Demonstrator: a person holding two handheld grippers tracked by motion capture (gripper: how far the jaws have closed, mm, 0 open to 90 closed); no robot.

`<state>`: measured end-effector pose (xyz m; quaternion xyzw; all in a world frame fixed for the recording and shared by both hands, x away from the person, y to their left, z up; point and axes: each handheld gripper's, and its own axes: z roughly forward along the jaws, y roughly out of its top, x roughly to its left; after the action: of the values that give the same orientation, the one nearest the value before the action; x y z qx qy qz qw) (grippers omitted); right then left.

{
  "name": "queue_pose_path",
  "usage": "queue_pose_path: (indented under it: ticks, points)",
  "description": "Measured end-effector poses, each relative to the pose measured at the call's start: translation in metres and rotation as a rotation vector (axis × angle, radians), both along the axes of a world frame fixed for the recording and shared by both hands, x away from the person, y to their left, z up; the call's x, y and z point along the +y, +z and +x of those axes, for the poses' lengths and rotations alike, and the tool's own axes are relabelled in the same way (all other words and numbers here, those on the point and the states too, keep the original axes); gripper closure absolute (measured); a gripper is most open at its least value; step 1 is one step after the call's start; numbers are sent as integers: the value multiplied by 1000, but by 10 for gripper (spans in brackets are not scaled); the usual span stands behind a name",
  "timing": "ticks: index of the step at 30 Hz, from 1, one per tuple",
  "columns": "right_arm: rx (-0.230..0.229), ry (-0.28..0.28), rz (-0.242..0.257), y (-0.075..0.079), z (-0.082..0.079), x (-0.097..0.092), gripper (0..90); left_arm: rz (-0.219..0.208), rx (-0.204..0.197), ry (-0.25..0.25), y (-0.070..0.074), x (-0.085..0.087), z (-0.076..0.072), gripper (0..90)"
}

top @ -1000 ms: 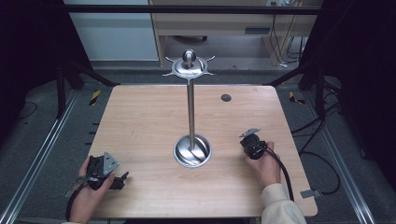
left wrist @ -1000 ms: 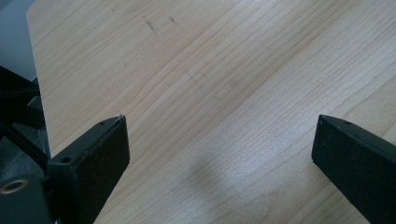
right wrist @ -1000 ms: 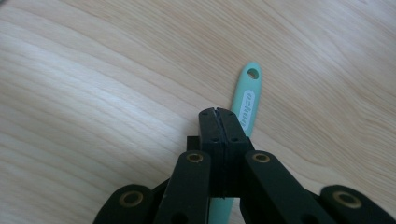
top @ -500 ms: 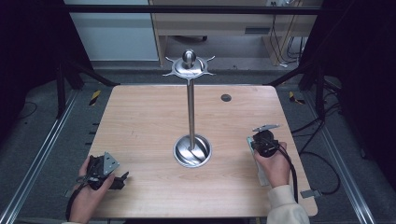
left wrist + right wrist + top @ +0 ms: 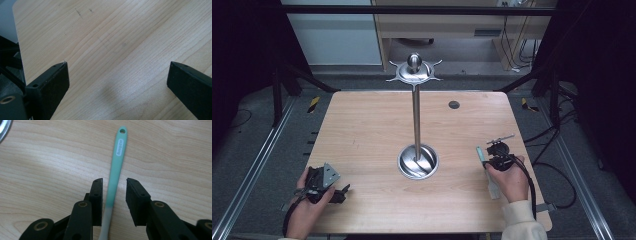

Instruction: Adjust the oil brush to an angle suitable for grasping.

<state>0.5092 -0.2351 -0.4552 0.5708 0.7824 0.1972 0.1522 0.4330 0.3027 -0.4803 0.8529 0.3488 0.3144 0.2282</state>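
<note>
A utensil with a mint-green handle [image 5: 117,162] and a pale lower part lies flat on the wooden table [image 5: 362,130] at the front right; its green end [image 5: 480,152] shows beside the hand. My right gripper [image 5: 114,182] hangs over it, open, with one jaw on each side of the handle and a narrow gap on the right side. In the high view the right gripper [image 5: 498,152] is held in a hand. My left gripper [image 5: 332,187] rests at the front left, open [image 5: 117,67], with bare wood between its jaws.
A tall metal stand [image 5: 416,115] rises from a round shiny base [image 5: 418,161] at the table's middle, with a hooked disc and knob [image 5: 414,69] on top. A small dark round spot [image 5: 454,104] sits at the back right. The base's rim [image 5: 3,127] lies left of the utensil.
The right hand has shifted right, away from the stand's base, and turned its gripper down over the utensil. The left hand and gripper have stayed put.
</note>
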Motion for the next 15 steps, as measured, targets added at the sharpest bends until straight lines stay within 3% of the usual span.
queue_pose_path:
  ticks: [8, 15]
  points:
    - [61, 3, -19, -10, 1, 3, 685, 2, 3, 0, 0, 0, 0, 38]
    - [81, 2, -19, -13, 2, 2, 712, 1, 2, 0, 0, 0, 0, 38]
